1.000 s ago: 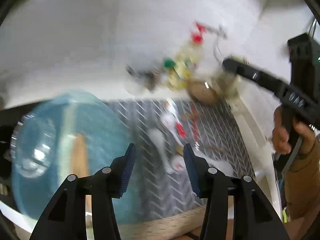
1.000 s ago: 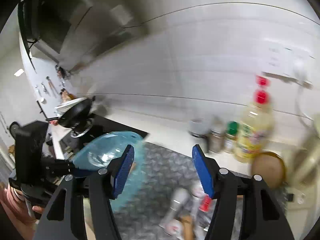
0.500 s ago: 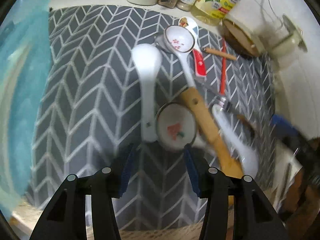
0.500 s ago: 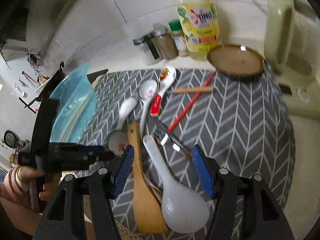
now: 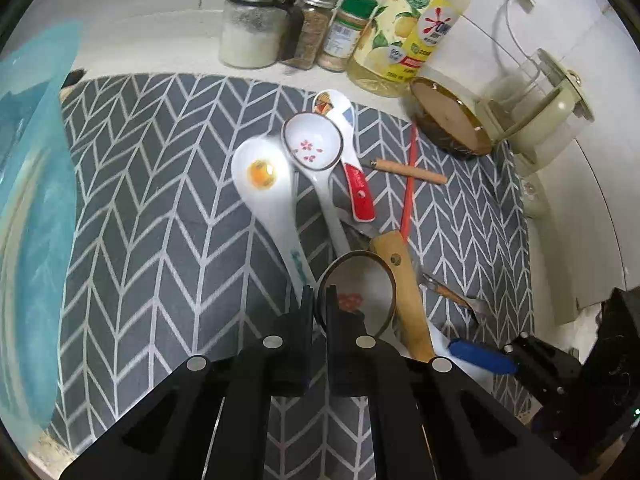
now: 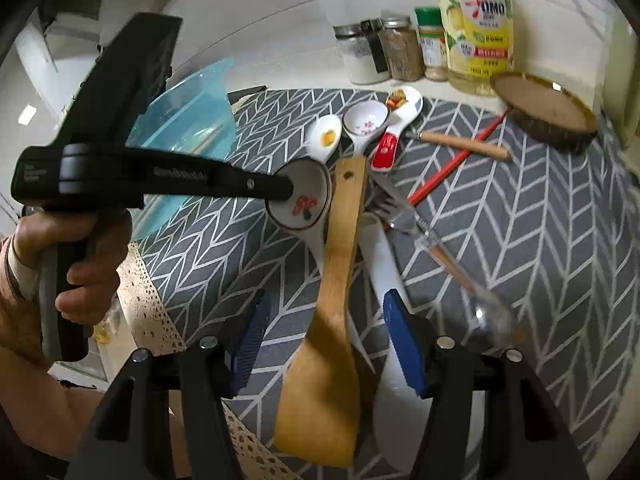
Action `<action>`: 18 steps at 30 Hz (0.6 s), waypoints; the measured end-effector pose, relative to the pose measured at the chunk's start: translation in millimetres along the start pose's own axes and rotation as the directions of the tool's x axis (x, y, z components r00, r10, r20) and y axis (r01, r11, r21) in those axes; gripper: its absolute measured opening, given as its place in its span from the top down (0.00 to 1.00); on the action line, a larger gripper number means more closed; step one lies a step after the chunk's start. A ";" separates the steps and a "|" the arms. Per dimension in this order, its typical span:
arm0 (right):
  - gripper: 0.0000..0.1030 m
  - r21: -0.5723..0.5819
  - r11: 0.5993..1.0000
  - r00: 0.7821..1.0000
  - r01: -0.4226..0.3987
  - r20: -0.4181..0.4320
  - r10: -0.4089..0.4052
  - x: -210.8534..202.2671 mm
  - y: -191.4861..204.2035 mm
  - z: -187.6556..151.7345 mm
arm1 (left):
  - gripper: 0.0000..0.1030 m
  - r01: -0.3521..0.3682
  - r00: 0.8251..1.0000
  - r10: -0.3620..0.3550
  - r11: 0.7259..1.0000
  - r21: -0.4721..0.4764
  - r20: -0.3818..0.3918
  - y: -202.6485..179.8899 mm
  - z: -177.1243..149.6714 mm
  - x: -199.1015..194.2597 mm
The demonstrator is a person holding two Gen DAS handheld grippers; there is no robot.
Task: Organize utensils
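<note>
Barely begun: the left claw (image 5: 319, 304) has pinched the rim of the flower-print spoon (image 6: 304, 196), while the rest still lies scattered.

On the chevron mat (image 6: 520, 240) remain the wooden spatula (image 6: 332, 320), several ceramic spoons, a fork (image 6: 400, 216) and a red chopstick (image 5: 408, 184); the right claw (image 6: 324, 344) hangs released over the spatula. The blue basin (image 6: 188, 120) beside the mat shows only a pale stick-like shape inside, too blurred to name; spice jars (image 5: 280, 32) stand behind on the tabletop (image 5: 160, 40).

Left gripper (image 5: 319, 300) clamped on the rim of a red-flowered ceramic spoon (image 5: 358, 292) atop a grey chevron mat (image 5: 160, 240). At one o'clock, a wooden spatula handle (image 5: 404, 280); at twelve, three more ceramic spoons; beyond, spice jars (image 5: 304, 28) and an oil bottle (image 5: 408, 36).
</note>
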State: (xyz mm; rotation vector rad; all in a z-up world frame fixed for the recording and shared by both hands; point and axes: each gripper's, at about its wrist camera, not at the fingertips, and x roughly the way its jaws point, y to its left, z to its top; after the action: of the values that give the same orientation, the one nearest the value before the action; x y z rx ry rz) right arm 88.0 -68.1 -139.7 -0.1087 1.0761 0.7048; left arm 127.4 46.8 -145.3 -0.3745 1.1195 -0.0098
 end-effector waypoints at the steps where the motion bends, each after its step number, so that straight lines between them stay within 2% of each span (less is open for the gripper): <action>1: 0.44 0.008 1.000 1.000 -0.008 0.005 0.008 1.4 -0.4 -0.6 | 0.94 -0.004 1.000 0.004 1.000 0.009 0.000 0.5 1.7 -0.1; 3: 0.49 0.027 0.999 0.999 -0.036 0.014 0.036 7.8 -3.8 -0.1 | 0.94 0.003 1.000 -0.004 1.000 0.020 0.020 2.4 4.5 -6.2; 5: 0.60 0.079 0.993 0.996 -0.084 0.016 0.083 15.3 -12.6 3.5 | 0.94 -0.039 0.998 0.037 0.998 0.057 0.049 1.7 13.4 -8.2; 6: 0.80 0.114 0.986 0.993 -0.118 0.020 0.116 20.1 -18.0 5.4 | 0.95 -0.064 0.997 0.060 0.996 0.064 0.053 4.9 17.4 -5.3; 7: 0.84 0.128 0.984 0.992 -0.127 0.020 0.125 22.1 -20.5 6.2 | 0.95 -0.086 0.995 0.083 0.994 0.061 0.048 10.7 23.1 -0.7; 10: 0.84 0.180 0.977 0.994 -0.112 0.038 0.107 20.6 -27.3 8.2 | 0.95 -0.078 0.996 0.076 0.997 0.023 0.055 24.5 32.9 1.7; 13: 0.84 0.276 0.945 0.982 -0.174 0.125 0.145 1.3 -45.6 8.9 | 0.95 -0.065 0.991 0.059 0.997 0.046 0.117 23.2 37.1 -16.5; 16: 0.84 0.299 0.942 0.977 -0.150 0.193 0.094 -18.1 -57.9 9.2 | 0.94 -0.049 0.989 0.040 0.997 0.061 0.141 18.8 40.1 -25.0; 18: 0.84 0.321 0.936 0.971 -0.145 0.229 0.072 -28.7 -65.5 10.2 | 0.94 -0.001 0.987 -0.009 0.998 0.063 0.163 14.3 40.7 -34.2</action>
State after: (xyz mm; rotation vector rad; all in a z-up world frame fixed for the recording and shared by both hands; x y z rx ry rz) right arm 125.5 -128.6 -127.0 0.3180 0.9850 0.6070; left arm 145.5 78.6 -104.1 -0.3154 0.9545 -0.0180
